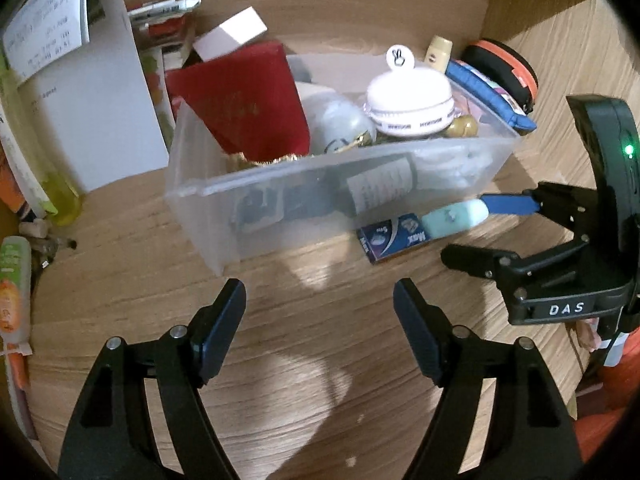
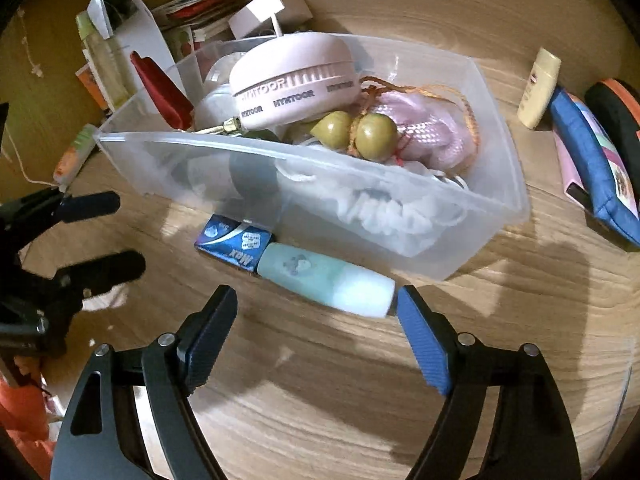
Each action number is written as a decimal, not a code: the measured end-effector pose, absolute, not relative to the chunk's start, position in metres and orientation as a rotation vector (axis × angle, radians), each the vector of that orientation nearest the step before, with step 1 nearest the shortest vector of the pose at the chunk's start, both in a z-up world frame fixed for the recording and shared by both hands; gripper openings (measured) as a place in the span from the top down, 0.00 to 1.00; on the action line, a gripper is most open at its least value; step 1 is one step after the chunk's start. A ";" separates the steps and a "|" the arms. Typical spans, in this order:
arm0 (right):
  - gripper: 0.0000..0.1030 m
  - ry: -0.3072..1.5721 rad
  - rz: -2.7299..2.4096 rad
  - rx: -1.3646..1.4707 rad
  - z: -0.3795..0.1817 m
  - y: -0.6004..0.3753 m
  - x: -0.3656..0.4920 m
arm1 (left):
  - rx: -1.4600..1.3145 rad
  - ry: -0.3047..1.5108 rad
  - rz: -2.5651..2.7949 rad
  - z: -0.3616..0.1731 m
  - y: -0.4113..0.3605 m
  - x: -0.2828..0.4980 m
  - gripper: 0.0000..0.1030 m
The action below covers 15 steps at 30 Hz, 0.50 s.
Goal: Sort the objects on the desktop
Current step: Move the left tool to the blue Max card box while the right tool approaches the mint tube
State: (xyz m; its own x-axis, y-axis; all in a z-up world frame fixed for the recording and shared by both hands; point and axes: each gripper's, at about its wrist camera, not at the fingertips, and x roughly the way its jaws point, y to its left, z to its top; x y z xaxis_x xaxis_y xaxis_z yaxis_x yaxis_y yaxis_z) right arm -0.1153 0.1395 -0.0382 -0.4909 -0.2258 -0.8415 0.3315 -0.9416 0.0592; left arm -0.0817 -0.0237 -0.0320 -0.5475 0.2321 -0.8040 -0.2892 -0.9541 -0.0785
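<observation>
Right gripper [image 2: 316, 312] jaws spread, empty, right pad touching mint tube [image 2: 324, 280] end on desk [image 2: 320, 392] beside clear bin [image 2: 500, 184]. Risk: tube rolls against blue box [image 2: 234, 244]. Left gripper [image 1: 320, 308] spread, idle.

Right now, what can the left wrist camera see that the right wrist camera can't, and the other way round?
Only the left wrist view shows the printed paper sheet standing at far left. Only the right wrist view shows the two olive beads on orange cord clearly, and the pink mesh pouch. Both show the clear bin, the mint tube and blue box beside it, and both open tools: left tool, right tool.
</observation>
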 end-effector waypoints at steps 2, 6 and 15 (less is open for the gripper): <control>0.27 0.194 -2.469 1.364 -0.040 0.135 -0.117 | -1.309 0.086 2.517 -0.035 -0.023 -0.082 0.26; 0.37 0.270 -2.490 1.339 -0.041 0.127 -0.117 | -1.313 0.098 2.513 -0.037 -0.019 -0.082 0.26; 0.67 0.314 -2.377 1.291 -0.038 0.120 -0.107 | -1.362 0.138 2.498 -0.039 -0.003 -0.092 0.26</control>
State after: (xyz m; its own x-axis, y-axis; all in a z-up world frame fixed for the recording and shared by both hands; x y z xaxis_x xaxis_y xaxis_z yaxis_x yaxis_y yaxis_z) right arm -0.1071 0.1203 -0.0385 -0.4834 -0.2501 -0.8389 0.4592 -0.8883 0.0002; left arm -0.0919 -0.0031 -0.0394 -0.5102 0.2077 -0.8346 -0.2986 -0.9528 -0.0546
